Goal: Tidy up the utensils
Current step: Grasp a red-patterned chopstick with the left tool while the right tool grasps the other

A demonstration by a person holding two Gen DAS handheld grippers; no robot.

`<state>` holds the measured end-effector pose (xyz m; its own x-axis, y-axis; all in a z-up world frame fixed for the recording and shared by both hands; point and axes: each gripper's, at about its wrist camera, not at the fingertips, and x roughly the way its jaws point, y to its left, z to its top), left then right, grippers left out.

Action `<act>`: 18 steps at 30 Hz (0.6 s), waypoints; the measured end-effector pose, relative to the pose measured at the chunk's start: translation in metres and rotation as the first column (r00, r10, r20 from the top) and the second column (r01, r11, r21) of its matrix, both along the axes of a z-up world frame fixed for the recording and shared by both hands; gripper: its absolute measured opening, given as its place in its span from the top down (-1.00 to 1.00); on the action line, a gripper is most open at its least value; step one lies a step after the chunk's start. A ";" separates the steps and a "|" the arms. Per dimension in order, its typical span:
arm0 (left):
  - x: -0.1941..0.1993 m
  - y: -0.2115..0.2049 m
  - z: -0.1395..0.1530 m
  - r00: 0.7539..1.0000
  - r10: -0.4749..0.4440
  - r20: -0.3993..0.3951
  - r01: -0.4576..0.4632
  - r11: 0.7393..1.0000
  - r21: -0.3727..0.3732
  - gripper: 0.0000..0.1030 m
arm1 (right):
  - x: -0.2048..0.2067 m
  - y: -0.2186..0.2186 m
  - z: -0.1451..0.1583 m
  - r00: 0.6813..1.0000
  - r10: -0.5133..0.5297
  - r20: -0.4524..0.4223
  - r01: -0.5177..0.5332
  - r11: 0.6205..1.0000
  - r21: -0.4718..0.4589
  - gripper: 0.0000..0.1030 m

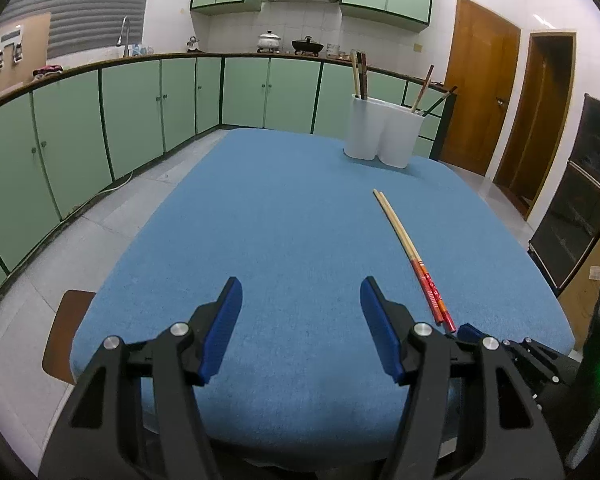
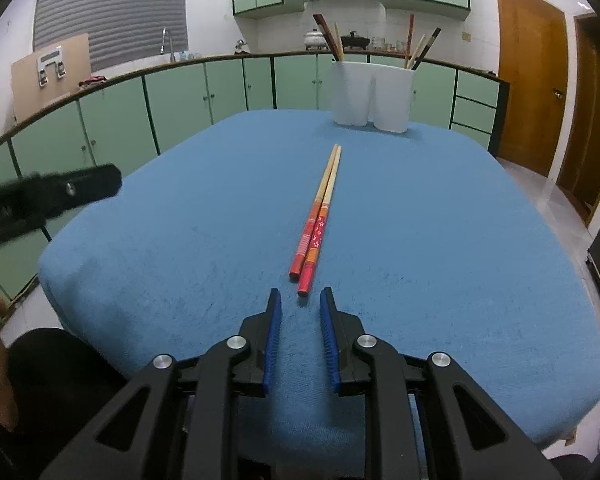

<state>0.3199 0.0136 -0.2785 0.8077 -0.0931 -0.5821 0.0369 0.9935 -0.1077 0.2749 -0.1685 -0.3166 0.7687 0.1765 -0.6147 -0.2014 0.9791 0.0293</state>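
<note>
A pair of chopsticks [image 2: 318, 220] with red patterned handles and pale bamboo tips lies on the blue table cover [image 2: 180, 240], pointing toward a white two-compartment holder [image 2: 372, 94] at the far edge. The holder has several chopsticks standing in both compartments. My right gripper [image 2: 300, 300] is open a little, empty, just short of the red handle ends. In the left wrist view my left gripper [image 1: 300, 292] is wide open and empty over the cover, with the chopsticks [image 1: 416, 260] to its right and the holder [image 1: 384, 132] far ahead.
The blue cover [image 1: 260, 220] ends at rounded edges with tiled floor around. Green cabinets [image 1: 140, 120] line the back and left. A brown chair seat [image 1: 66, 328] sits at the near left. Wooden doors [image 1: 480, 80] stand right. The left gripper's body [image 2: 48, 196] shows at left.
</note>
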 end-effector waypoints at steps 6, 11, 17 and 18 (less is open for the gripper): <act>0.004 -0.008 -0.003 1.000 -0.012 -0.022 0.012 1.000 0.005 -0.16 | 0.005 -0.008 0.002 1.000 -0.009 -0.001 0.009 1.000 0.001 0.87; 0.006 -0.018 -0.005 0.999 -0.037 -0.030 0.037 0.999 0.011 -0.16 | 0.008 -0.027 0.008 0.999 -0.034 -0.002 0.034 0.998 0.044 0.88; 0.006 -0.027 -0.010 0.998 -0.051 -0.041 0.052 0.999 0.011 -0.16 | 0.004 -0.040 0.021 0.998 -0.045 0.035 0.043 0.998 0.050 0.89; 0.007 -0.029 -0.012 0.997 -0.053 -0.046 0.054 0.999 0.004 -0.16 | 0.004 -0.043 0.021 0.998 -0.051 0.036 0.050 0.997 0.053 0.89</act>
<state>0.3265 -0.0154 -0.2910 0.7739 -0.1324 -0.6193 0.0853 0.9908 -0.1053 0.2786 -0.2117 -0.2955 0.7995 0.1679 -0.5767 -0.1536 0.9854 0.0739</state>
